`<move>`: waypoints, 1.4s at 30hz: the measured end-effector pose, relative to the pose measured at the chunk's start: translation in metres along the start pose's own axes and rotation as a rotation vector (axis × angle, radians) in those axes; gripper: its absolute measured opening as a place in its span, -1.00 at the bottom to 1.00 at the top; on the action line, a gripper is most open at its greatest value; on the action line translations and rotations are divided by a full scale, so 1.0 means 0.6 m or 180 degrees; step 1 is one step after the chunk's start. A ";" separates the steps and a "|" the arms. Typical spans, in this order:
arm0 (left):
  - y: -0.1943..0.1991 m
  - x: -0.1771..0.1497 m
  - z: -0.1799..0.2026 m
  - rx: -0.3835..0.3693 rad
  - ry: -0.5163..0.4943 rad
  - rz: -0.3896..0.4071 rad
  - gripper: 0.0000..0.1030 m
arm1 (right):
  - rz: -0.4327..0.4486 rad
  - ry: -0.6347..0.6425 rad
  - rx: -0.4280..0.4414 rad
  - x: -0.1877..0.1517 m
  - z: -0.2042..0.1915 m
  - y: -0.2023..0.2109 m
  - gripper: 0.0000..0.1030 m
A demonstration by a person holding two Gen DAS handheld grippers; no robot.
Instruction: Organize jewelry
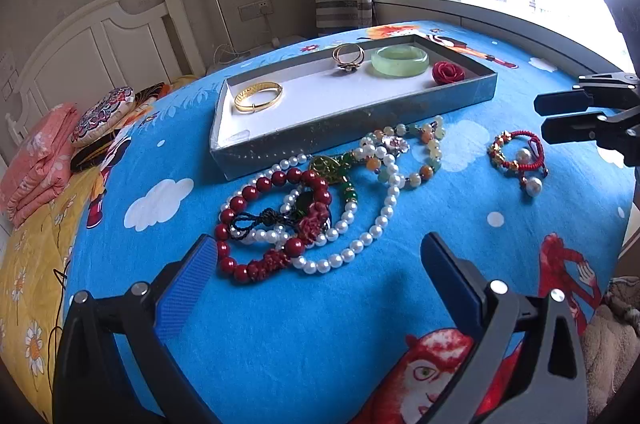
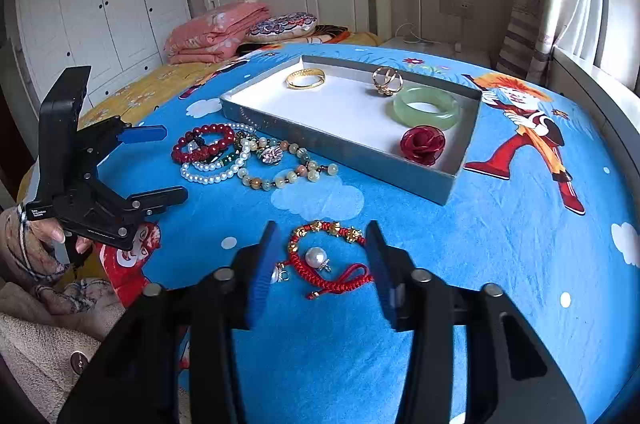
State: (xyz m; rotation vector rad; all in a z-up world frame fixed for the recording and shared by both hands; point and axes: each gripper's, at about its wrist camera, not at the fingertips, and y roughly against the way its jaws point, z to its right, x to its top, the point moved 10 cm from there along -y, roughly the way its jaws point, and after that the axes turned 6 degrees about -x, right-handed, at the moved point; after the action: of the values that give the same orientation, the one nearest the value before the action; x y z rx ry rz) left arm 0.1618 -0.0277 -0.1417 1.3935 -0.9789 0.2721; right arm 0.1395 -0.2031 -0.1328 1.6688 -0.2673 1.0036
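Two claws are over a bed covered with a blue cartoon-print blanket (image 2: 500,244). The right claw (image 2: 320,264) is spread wide, its blue pads on either side of a red cord bracelet (image 2: 326,258) that lies flat on the blanket; the pads do not touch it. That bracelet carries gold beads along its far arc, a white pearl (image 2: 316,256) inside the loop and a second pearl close to the left pad. In the left wrist view the same bracelet (image 1: 516,155) sits just beside the right claw (image 1: 540,117), which enters from the right edge.

The left claw (image 1: 320,256) is also released, its pads wide apart, grasping nothing. Just ahead of it, between the pads and slightly toward the left one, lies a tangled heap: a dark red bead bracelet (image 1: 276,224), a white pearl strand (image 1: 360,236), a black knotted cord and green stones. Beyond the heap and to the right is a pastel stone bracelet (image 1: 420,159) with a metal flower charm.

Farther ahead of both claws stands a shallow grey box (image 1: 360,115) with a white floor. Inside it, well apart from each other, are a gold bangle (image 1: 258,97) at the left end, a pair of gold rings (image 1: 348,57), a pale green jade bangle (image 1: 400,61) and a red rose ornament (image 1: 448,71) at the right end.

Folded pink bedding (image 2: 216,31) and a patterned cushion (image 2: 282,25) rest by the white headboard behind the box.
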 end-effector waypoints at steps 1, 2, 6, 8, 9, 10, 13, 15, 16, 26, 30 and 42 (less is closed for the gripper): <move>0.001 0.000 0.000 -0.0002 -0.0003 0.0019 0.92 | -0.0015 0.0071 -0.0010 -0.001 -0.009 -0.004 0.04; 0.001 0.000 0.000 -0.0052 0.0012 0.0029 0.92 | -0.0063 0.0135 -0.0029 -0.002 -0.017 -0.010 0.03; -0.008 -0.007 -0.002 -0.0272 0.0127 -0.0049 0.92 | -0.0270 0.0313 -0.0141 -0.005 -0.033 -0.033 -0.31; -0.010 -0.008 -0.006 -0.0356 0.0207 -0.0052 0.92 | -0.0321 0.0322 -0.0153 -0.007 -0.032 -0.034 -0.38; -0.010 -0.009 -0.007 -0.0390 0.0243 -0.0056 0.92 | -0.0327 0.0327 -0.0134 -0.008 -0.033 -0.032 -0.42; -0.011 -0.010 -0.008 -0.0417 0.0265 -0.0058 0.92 | -0.0327 0.0347 -0.0109 -0.010 -0.035 -0.029 -0.45; -0.009 -0.008 -0.002 -0.0436 0.0231 -0.0041 0.92 | -0.0352 0.0414 -0.0047 -0.013 -0.048 -0.024 -0.51; -0.010 -0.008 0.003 -0.0436 0.0181 -0.0054 0.92 | -0.0374 0.0453 -0.0028 -0.012 -0.058 -0.027 -0.52; -0.010 -0.008 0.005 -0.0433 0.0161 -0.0059 0.92 | -0.0392 0.0475 -0.0034 -0.011 -0.062 -0.032 -0.53; -0.005 -0.008 0.005 -0.0430 0.0143 -0.0021 0.92 | -0.0625 0.0474 -0.0230 -0.022 -0.047 -0.068 -0.65; -0.004 -0.008 0.004 -0.0425 0.0141 -0.0017 0.92 | -0.0534 0.0450 -0.0118 -0.018 -0.054 -0.072 -0.82; -0.001 0.003 0.006 -0.0325 0.0123 0.0012 0.92 | 0.0236 -0.1038 0.0247 0.037 0.089 -0.001 -0.83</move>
State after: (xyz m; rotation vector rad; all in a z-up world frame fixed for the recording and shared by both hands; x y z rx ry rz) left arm 0.1617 -0.0319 -0.1416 1.2892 -0.9508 0.2477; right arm 0.1789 -0.2430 -0.1180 1.9040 -0.5140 0.8003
